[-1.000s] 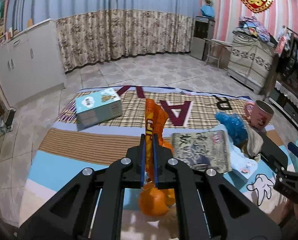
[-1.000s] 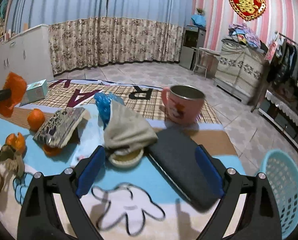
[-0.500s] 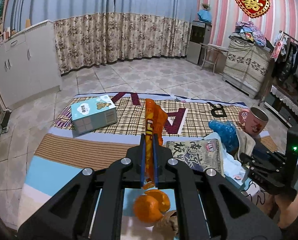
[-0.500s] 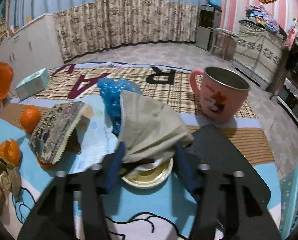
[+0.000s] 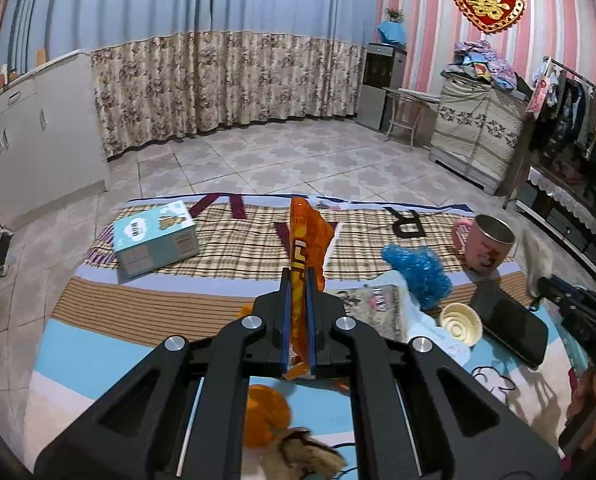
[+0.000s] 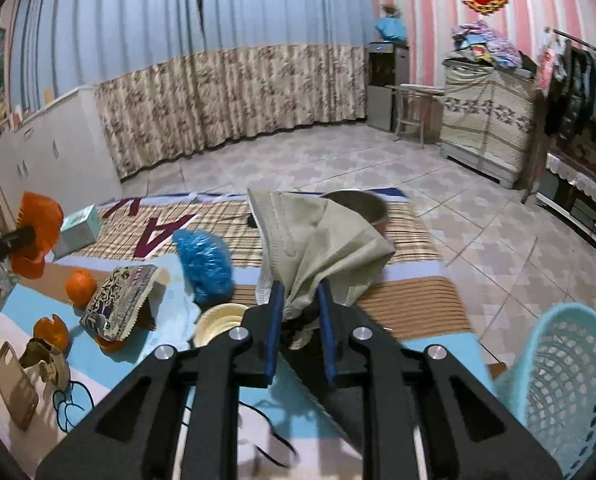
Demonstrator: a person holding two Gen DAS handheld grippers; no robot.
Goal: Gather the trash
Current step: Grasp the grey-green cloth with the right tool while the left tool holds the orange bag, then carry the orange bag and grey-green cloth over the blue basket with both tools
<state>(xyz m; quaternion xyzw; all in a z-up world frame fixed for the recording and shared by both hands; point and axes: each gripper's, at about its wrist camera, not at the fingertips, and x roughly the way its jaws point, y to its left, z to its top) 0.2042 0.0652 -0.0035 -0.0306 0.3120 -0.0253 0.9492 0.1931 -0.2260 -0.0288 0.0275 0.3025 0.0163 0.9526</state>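
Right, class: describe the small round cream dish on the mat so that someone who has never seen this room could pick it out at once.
Start at the patterned mat spread on the tiled floor and go to its right half. Between the crumpled blue plastic and the flat black slab sits the cream dish. It is the only small, round, pale thing there, with ringed grooves inside.

**Face mask gripped above the mat**

A beige face mask (image 6: 318,248) is pinched by the closing right gripper (image 6: 298,320). A cream bowl (image 6: 218,320) and blue wrapper (image 6: 206,264) are seen left, a blue basket (image 6: 566,376) right.
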